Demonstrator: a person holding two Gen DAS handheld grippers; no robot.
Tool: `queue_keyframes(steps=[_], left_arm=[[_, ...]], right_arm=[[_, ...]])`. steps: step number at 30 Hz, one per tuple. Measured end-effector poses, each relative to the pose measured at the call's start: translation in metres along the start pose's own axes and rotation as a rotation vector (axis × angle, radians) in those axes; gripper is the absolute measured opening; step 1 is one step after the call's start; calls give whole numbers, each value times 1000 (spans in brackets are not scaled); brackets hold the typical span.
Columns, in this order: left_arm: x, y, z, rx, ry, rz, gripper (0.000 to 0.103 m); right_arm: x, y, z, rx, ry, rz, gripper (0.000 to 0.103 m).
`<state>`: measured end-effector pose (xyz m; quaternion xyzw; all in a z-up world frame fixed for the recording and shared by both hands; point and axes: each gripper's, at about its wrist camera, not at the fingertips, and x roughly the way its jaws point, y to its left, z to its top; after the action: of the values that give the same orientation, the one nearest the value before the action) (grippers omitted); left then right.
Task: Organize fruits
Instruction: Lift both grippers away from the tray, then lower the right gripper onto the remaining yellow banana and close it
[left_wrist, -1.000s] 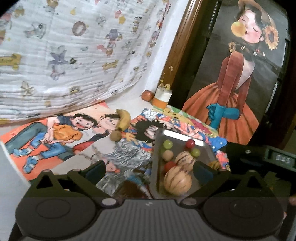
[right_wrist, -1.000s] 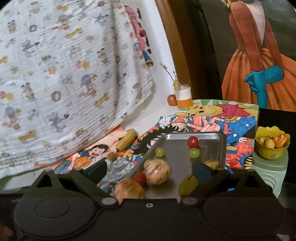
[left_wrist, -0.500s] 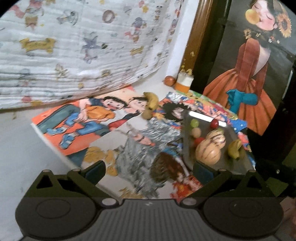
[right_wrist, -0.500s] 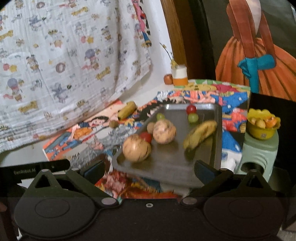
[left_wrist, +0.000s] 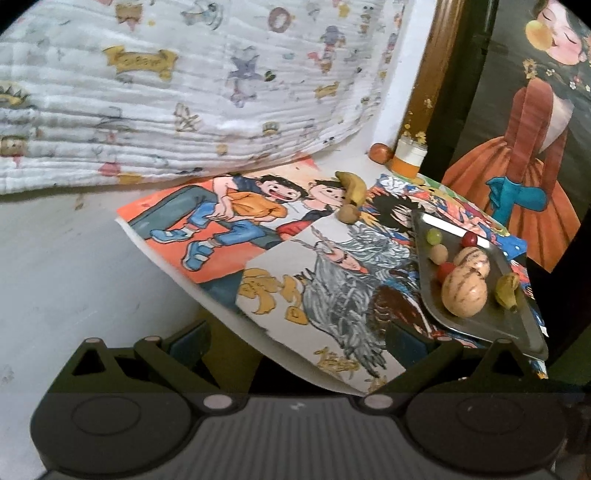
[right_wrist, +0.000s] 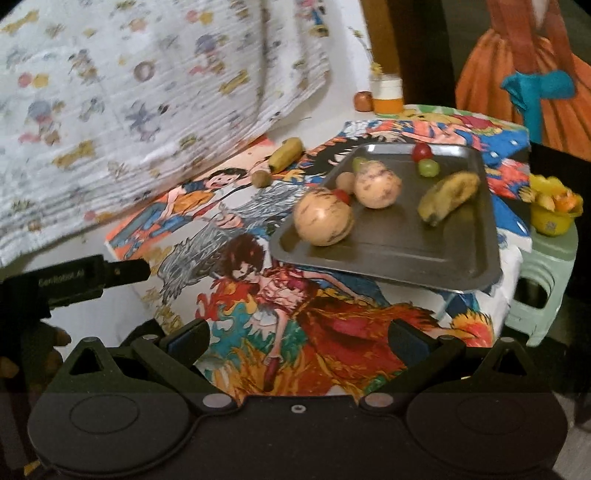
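Observation:
A metal tray sits on the picture-covered table. It holds two striped melons, a banana, red and green grapes and small round fruits. A second banana and a small brown fruit lie on the table left of the tray. My left gripper is open and empty, back from the table's near edge. My right gripper is open and empty, short of the tray.
A patterned white cloth hangs behind. A small jar and a red fruit stand at the far corner. A yellow bowl of fruit sits on a green stool to the right. The left gripper's body shows at left.
Both grippers have pulled back from the tray and table, so the fruits look farther away. Both stayed open and empty. The left view has swung leftward.

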<state>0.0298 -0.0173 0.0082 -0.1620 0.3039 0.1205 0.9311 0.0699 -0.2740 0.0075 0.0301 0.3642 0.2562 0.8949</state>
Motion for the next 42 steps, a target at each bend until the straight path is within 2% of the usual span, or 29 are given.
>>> queue_keyframes(steps=[6,13,22,34,42], left_arm=[[6,12,3,-55,30,-12,103],[15,19,13,-80,47,-38,103],[37,20,38,-84,56,-35,103],[69,17,66,-67,33,-9,103],[96,11,80,-26,57,-39,103]], right_arm=[[6,11,12,-46,-5,12,102],[11,9,39,8,-89,24,102],[29,10,72,10,-135,-2,102],[63,11,93,-39,-92,-39,102],[88,7,125,-67,-65,-36,102]])
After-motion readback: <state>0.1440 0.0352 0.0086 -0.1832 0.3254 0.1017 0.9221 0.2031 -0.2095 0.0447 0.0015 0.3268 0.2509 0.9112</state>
